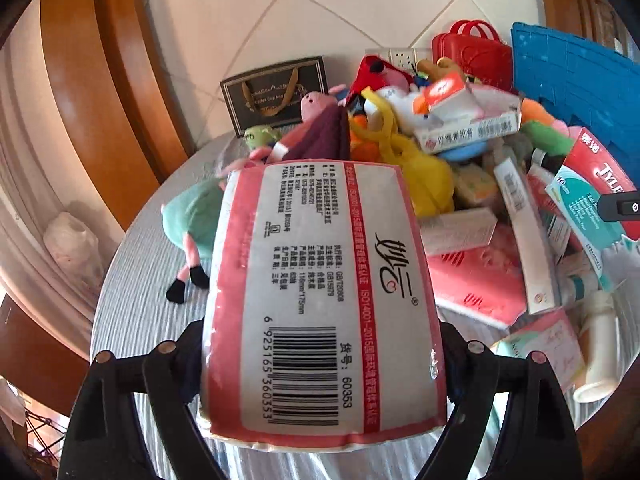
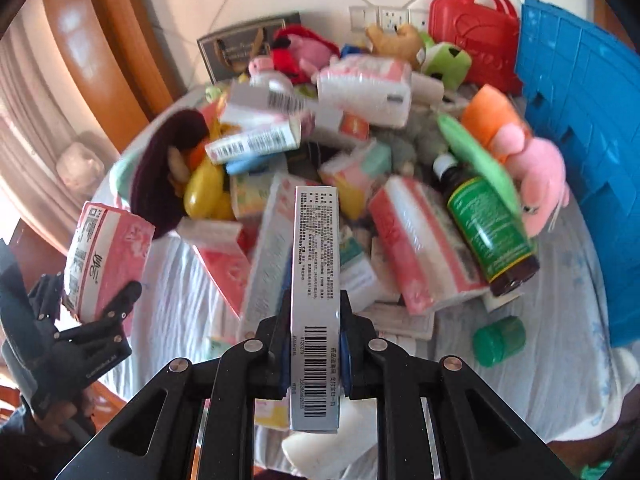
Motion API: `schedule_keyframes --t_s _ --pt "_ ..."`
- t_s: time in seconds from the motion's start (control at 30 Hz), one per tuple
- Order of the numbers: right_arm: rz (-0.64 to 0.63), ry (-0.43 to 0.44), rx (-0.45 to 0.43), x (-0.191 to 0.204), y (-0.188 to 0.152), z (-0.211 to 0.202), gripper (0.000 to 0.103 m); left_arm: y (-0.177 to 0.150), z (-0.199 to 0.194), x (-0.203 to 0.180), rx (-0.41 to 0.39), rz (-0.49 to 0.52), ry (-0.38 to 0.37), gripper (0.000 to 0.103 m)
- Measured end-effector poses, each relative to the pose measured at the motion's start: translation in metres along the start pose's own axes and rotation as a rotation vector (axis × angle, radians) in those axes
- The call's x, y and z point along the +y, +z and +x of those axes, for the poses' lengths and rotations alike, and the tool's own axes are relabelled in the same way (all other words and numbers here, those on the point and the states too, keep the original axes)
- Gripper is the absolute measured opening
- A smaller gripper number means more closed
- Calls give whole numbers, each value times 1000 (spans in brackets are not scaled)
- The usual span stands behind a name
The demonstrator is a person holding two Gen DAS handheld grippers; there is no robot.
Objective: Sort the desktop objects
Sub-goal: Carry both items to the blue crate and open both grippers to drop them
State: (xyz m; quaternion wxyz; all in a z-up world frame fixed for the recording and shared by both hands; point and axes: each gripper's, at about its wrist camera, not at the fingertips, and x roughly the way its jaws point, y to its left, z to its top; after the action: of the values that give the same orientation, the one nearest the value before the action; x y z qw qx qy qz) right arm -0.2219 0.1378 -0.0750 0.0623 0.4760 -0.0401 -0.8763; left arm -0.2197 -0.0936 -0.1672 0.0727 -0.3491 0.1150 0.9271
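- The tissue pack (image 1: 320,300) is showing a red border round a white panel with black print and a barcode.
- The slim box (image 2: 316,300) is showing grey-white with black text and a barcode.
- The bottle (image 2: 488,220) is wearing a green label over dark brown glass.
- The crate (image 2: 580,152) is showing bright blue.
- The case (image 1: 474,54) is showing red.
- The tongs (image 2: 314,344) are showing black.
- The counter (image 1: 140,320) is showing white with a rippled grain.

I'm in a home rm, def. Wood door frame (image 1: 100,92), tiled wall (image 1: 320,12), plush toys (image 2: 532,168) & meds piled on the table (image 1: 132,320).
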Motion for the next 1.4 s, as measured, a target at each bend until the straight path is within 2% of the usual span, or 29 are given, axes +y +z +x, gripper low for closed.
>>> schedule_keyframes --t_s 0.1,0.2,0.3,0.4,0.47,0.6,0.77,0.83,0.97,1.03,1.13,1.27,1.4 --pt "10 13 -68 -5 9 -26 18 30 -20 -3 -78 16 -14 86" --pt "17 12 -146 -7 21 -54 18 61 -56 -27 -165 30 -45 86" --pt "34 -2 -237 -13 34 -89 18 98 -95 -48 -261 57 -95 86" --pt "66 -40 -340 -24 41 -140 18 139 -124 -71 -355 87 -168 86" --pt "88 -76 -405 -37 43 -173 18 162 -145 -95 -414 110 -228 86" --pt "127 -164 -509 -74 43 -232 18 201 -178 -150 -483 150 -359 86" --pt "188 -294 -618 -148 43 -299 18 248 -219 -247 -555 238 -470 87" --pt "214 -326 -635 -185 45 -315 18 269 -227 -289 -570 248 -505 87" --pt "238 -370 -614 -263 56 -332 18 310 -224 -371 -540 250 -536 87" --pt "239 -391 -590 -300 65 -333 18 328 -216 -411 -528 254 -531 87" --pt "271 -387 -562 -355 76 -328 18 338 -211 -460 -521 281 -513 87" --pt "295 -382 -512 -407 79 -313 18 349 -197 -508 -486 318 -495 88" --pt "350 -356 -471 -461 83 -293 23 358 -180 -534 -454 341 -488 89"
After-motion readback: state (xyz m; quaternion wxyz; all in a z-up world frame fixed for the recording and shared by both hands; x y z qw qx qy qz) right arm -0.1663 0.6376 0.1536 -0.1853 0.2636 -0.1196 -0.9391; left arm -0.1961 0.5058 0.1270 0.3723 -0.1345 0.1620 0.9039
